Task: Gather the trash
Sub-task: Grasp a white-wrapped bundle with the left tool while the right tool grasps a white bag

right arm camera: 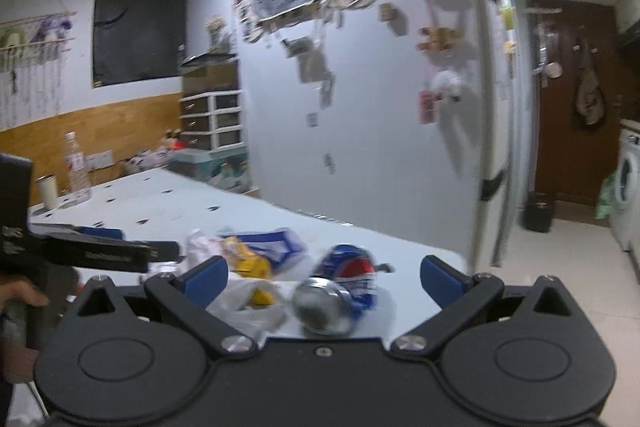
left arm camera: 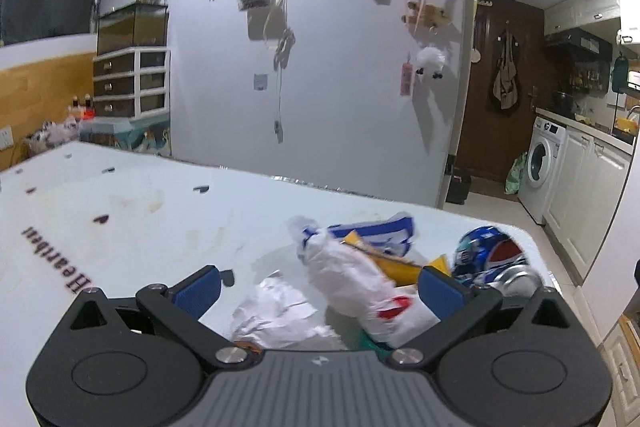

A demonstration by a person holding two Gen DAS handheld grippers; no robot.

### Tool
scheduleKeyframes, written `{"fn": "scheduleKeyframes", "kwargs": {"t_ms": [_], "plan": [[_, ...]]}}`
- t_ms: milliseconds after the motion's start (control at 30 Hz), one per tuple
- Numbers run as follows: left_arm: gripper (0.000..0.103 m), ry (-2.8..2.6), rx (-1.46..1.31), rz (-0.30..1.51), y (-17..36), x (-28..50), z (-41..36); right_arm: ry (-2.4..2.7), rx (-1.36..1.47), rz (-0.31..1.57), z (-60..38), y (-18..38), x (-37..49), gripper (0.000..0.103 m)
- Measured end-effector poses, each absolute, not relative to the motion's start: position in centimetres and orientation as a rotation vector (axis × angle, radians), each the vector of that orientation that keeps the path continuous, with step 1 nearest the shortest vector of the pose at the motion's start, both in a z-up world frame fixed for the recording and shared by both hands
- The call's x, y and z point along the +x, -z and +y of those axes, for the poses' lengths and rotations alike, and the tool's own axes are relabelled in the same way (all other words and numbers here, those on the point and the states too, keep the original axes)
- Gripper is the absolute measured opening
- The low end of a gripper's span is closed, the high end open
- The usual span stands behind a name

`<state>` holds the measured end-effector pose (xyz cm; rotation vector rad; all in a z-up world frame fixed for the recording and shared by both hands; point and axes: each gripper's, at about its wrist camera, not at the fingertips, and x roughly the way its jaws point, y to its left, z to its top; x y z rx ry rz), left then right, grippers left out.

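A pile of trash lies near the corner of a white table [left arm camera: 120,211]. In the left wrist view a white plastic bag [left arm camera: 352,283] and crumpled white paper [left arm camera: 280,311] sit between the open fingers of my left gripper [left arm camera: 320,291], with yellow and blue-white wrappers [left arm camera: 380,239] behind and a crushed blue Pepsi can [left arm camera: 488,259] to the right. In the right wrist view the can [right arm camera: 344,287] lies on its side between the open fingers of my right gripper [right arm camera: 324,279], beside a yellow wrapper [right arm camera: 248,263]. The left gripper [right arm camera: 120,251] shows at the left.
A clear bottle [right arm camera: 78,167] and a cup [right arm camera: 47,191] stand at the table's far end. A white decorated wall [left arm camera: 320,67] rises behind the table. The table edge [right arm camera: 448,255] drops to a tiled floor with a washing machine [left arm camera: 540,163] and a dark bin [right arm camera: 538,211].
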<state>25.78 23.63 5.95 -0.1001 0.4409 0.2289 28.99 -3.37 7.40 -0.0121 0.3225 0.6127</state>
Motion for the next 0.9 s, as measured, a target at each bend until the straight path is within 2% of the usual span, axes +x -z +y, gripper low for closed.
{"fn": "scheduleKeyframes", "kwargs": {"t_ms": [167,233,400,600,833,900], "plan": [[0.103,-0.197,-0.158,0.438,-4.8,25.9,26.9,-0.671,-0.092,0.31,0.5,-7.8,29.6,0.103],[0.103,-0.182,-0.197,0.435,-4.3,26.0,28.3,-0.717,-0.121,0.305,2.1,-7.7,29.8,0.099],[0.103,-0.163,-0.255,0.424,-3.7,25.8,30.3,-0.82,-0.218,0.338,7.0,-6.7,30.7,0.078],[0.103,-0.115,-0.274,0.42,-3.4,25.8,30.4,-0.878,-0.407,0.408,12.2,-4.5,31.8,0.065],[0.101,-0.102,-0.255,0.49,-2.6,26.5,30.0,-0.811,-0.501,0.427,13.8,-2.5,32.7,0.068],[0.098,-0.1,-0.252,0.515,-2.2,26.6,30.0,-0.792,-0.496,0.44,13.4,-2.3,33.1,0.065]]}}
